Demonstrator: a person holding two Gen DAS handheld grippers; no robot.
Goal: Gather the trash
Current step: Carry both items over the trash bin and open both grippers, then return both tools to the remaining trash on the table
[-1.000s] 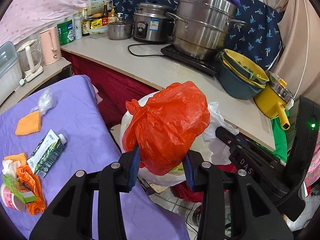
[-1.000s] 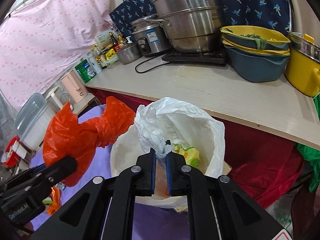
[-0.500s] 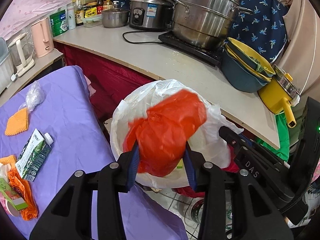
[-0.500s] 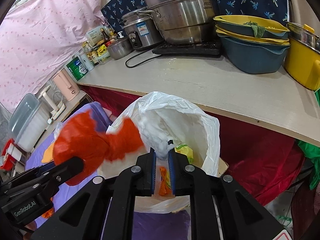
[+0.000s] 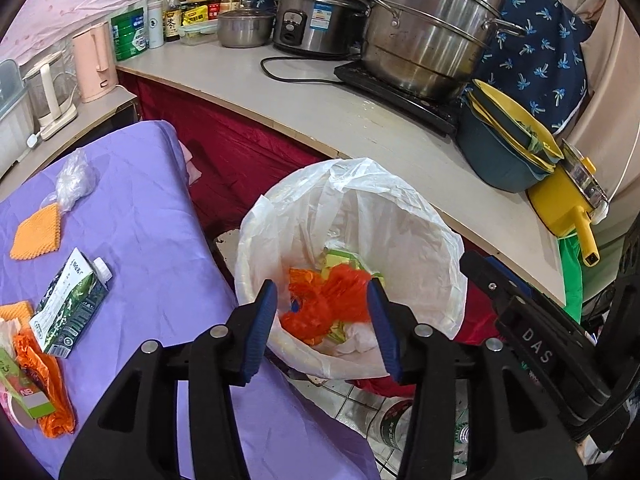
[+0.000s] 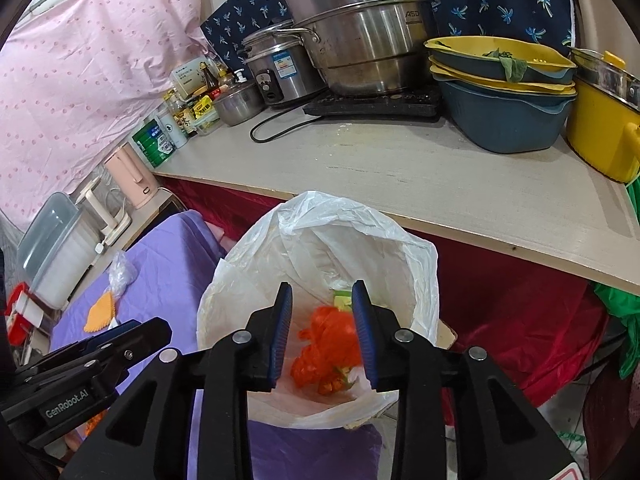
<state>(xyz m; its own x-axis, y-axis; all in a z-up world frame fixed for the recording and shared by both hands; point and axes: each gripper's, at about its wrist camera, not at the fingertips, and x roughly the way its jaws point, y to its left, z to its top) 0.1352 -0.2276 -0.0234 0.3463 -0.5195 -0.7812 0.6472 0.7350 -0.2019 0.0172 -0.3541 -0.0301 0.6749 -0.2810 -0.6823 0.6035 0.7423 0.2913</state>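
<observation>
A crumpled orange plastic bag (image 5: 320, 308) (image 6: 324, 344) lies loose inside the bin, on top of yellow-green scraps. The bin has a white plastic liner (image 5: 400, 208) (image 6: 416, 264). My left gripper (image 5: 322, 294) hovers over the bin's mouth, its jaws opening and nothing pressed between the blue pads. My right gripper (image 6: 321, 292) also hangs over the bin, jaws opening and free of the liner. On the purple table lie a milk carton (image 5: 70, 308), an orange wrapper (image 5: 44, 380), an orange sponge (image 5: 36, 232) and a clear plastic bag (image 5: 74, 178).
A beige counter (image 5: 360, 120) runs behind the bin with a steel steamer pot (image 5: 432, 28), rice cooker (image 5: 316, 16), stacked blue and yellow bowls (image 5: 508, 148) and a yellow pot (image 5: 564, 204). A red cloth hangs below it. A bottle (image 5: 394, 420) lies on the tiled floor.
The orange bag left my left gripper's pads and dropped into the bin. My right gripper let go of the liner's edge and opened. The left gripper came closer over the bin.
</observation>
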